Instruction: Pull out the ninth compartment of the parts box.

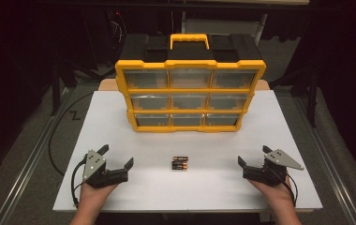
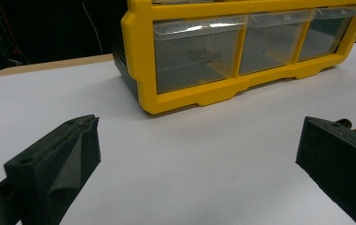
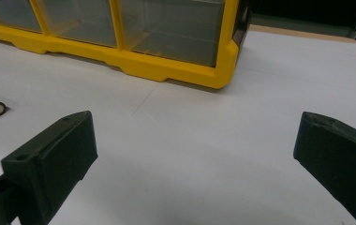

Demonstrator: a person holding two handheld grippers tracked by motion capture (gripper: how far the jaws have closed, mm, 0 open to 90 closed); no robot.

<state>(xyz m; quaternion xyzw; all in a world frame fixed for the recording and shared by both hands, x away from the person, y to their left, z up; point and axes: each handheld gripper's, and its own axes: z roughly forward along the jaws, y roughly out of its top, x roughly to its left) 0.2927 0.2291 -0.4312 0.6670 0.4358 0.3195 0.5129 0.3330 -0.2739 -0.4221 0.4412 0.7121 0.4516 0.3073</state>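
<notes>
One yellow and black drawer organiser [image 1: 190,89] stands at the far side of the white table [image 1: 120,197], with nine clear drawers in three rows of three. Three batteries [image 1: 180,163] lie side by side near the middle. Two grippers, left [image 1: 117,159] and right [image 1: 253,157], rest at the near edge.

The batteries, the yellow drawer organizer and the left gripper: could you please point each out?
batteries [image 1: 180,164], high view, middle of the cluster.
yellow drawer organizer [image 1: 190,90], high view, front frame bar.
left gripper [image 1: 116,156], high view, midway between fingertips.
</notes>
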